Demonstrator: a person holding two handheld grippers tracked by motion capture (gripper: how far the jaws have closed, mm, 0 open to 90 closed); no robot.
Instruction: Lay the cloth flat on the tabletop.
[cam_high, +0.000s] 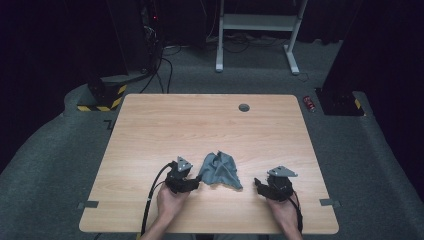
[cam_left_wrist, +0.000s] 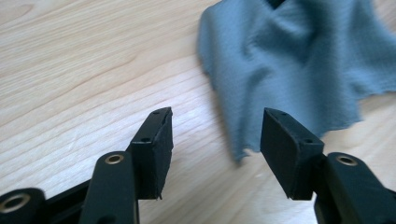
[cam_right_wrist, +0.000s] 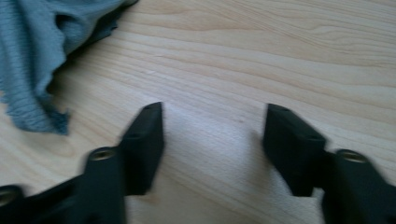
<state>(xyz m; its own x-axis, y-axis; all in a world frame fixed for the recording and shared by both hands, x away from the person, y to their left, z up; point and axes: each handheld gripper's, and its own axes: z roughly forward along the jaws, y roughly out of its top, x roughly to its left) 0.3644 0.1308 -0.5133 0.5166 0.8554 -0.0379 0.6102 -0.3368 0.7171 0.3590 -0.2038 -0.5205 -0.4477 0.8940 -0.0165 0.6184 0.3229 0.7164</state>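
Table brightly lit (surroundings dark); right gripper view blurred.

The cloth (cam_left_wrist: 299, 60) is soft grey-blue knit fabric, matt, finely ribbed, with frayed edges. The surface (cam_high: 200, 125) is pale wood-grain laminate, smooth with a faint sheen. The tongs (cam_left_wrist: 215, 140) are matt black plastic with brass-coloured metal rivets.

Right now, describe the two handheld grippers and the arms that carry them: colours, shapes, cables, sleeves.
Both the left gripper and the right gripper are black, each topped with a grey three-cornered plate. Each has two blocky black jaws with flat pads and brass-coloured rivets at the joints. A black cable trails from the left one toward the table's near edge. The forearms are bare, with no sleeves in sight.
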